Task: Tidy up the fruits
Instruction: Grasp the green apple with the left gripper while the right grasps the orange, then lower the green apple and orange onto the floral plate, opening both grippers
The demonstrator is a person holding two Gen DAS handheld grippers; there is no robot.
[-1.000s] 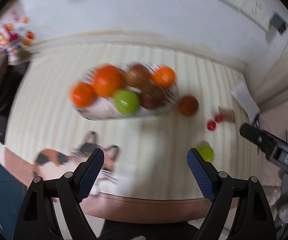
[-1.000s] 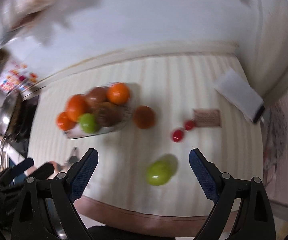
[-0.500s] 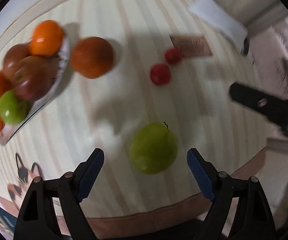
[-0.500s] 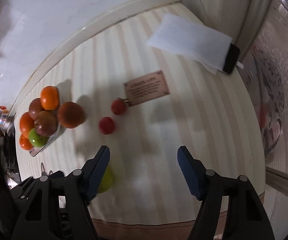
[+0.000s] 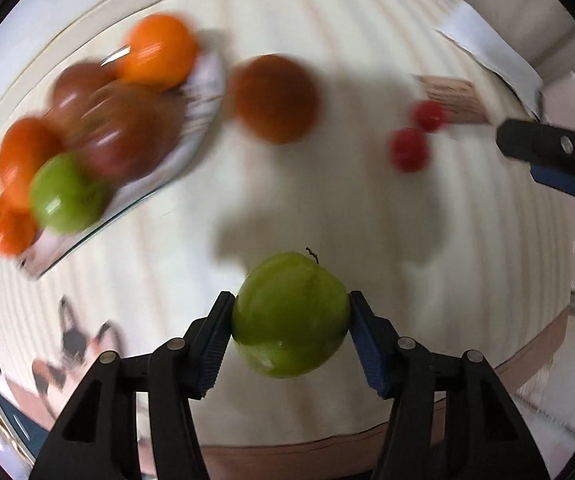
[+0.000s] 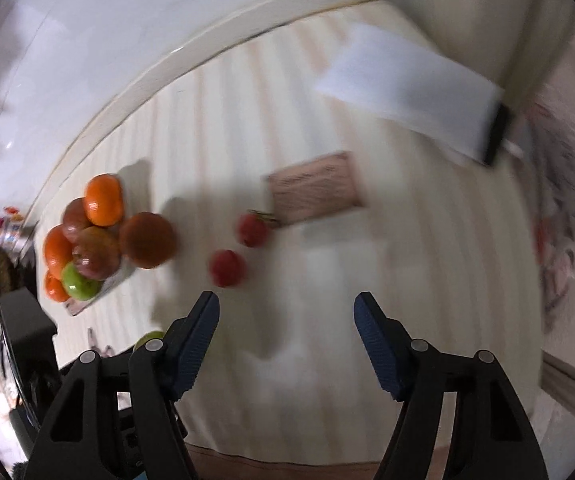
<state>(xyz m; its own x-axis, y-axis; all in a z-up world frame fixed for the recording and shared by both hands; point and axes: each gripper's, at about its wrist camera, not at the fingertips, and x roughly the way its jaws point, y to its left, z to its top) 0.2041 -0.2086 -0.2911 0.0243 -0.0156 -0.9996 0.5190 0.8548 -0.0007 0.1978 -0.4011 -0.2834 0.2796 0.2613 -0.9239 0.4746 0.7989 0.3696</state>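
The green apple (image 5: 290, 314) sits right between the blue pads of my left tongs (image 5: 290, 336), both pads pressed against its sides, stem pointing away from me, so I'm clamped on it, though I can't tell whether it is off the counter (image 5: 327, 216) or touching it. Ahead and to the left of these tongs is the tray (image 5: 203, 92), piled with fruit: an orange (image 5: 159, 54) at its far end, dark reddish fruit in the middle, a second green apple (image 5: 67, 192) at the near edge, more oranges beside that. Just beside the tray's right edge a brownish-orange fruit (image 5: 273, 98) lies alone on the striped cloth. Further right, two small red fruits (image 5: 409, 148) sit close together, the farther one next to a brown card (image 5: 453, 98). My right tongs (image 6: 286, 322) hang released, pads wide apart with only bare cloth between them. From the right wrist view the nearer small red fruit (image 6: 227, 268) lies just ahead of my left pad, the other red one (image 6: 252, 230) a little beyond it, touching the card's corner (image 6: 315, 188). A white paper bundle with a black clip (image 6: 411, 88) lies far ahead to the right, near the wall. The tray of fruit (image 6: 87, 248) is well off to the left, and a sliver of the held apple (image 6: 149, 338) peeks out behind my left pad. Everything is somewhat blurred.
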